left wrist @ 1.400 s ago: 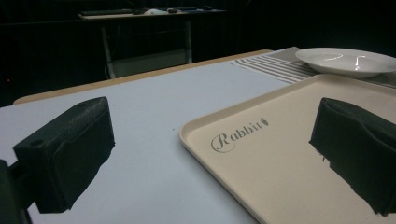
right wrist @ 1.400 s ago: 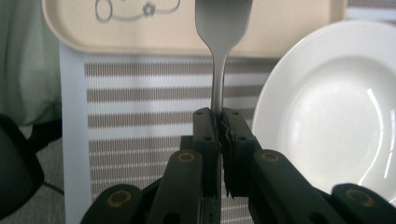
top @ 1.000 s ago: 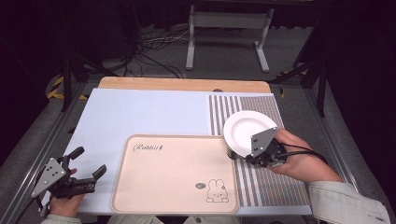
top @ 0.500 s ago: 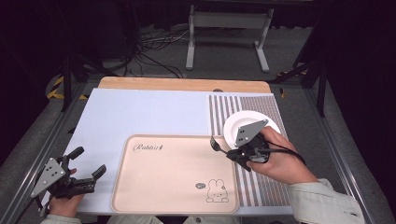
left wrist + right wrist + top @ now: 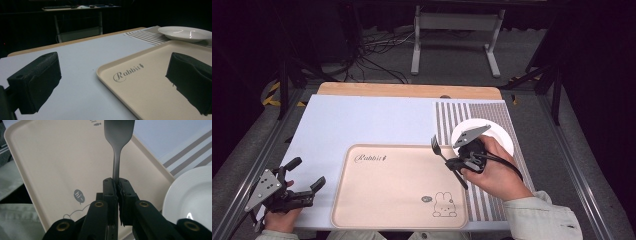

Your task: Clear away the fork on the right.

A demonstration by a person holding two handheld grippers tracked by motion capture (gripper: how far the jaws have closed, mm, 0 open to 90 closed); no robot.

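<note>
A dark metal fork is clamped by its thin handle in the right gripper, above the beige tray's right edge. The left gripper is held wide open, empty, near left.

Left tool has its black jaws spread wide, nothing between them. Beyond them there's a beige tray with "Rabbit" lettering on the pale blue counter, and a white plate sits on a striped mat behind it.
</note>
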